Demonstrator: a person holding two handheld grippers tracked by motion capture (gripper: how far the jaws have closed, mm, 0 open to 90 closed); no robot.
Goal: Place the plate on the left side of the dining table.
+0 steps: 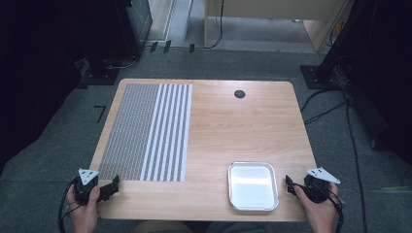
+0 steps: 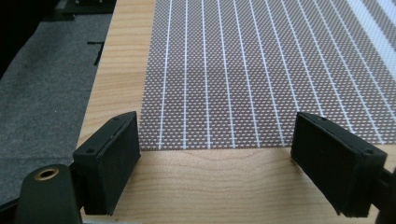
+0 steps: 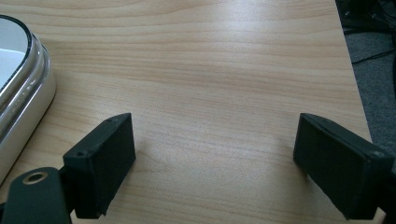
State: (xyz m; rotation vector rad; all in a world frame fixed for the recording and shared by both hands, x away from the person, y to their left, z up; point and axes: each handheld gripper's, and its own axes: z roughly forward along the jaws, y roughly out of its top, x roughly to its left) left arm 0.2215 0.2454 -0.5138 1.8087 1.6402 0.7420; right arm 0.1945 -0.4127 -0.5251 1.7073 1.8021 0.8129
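A light wooden table [image 1: 243,131] stands on grey carpet [image 1: 58,145]. Black cables [image 1: 354,145] trail over the floor at the right. A pale wooden cabinet [image 1: 272,19] sits behind, flanked by dark equipment.

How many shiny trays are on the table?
1. The shiny metal tray sits near the table's front edge, beside the right gripper, apart from the woven placemat.

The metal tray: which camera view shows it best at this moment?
The high view. There the metal tray shows whole, empty, lying flat near the table's near edge, beside the right gripper. The right gripper view catches just its rounded rim and one corner at the left edge. The left gripper view looks at the woven placemat instead.
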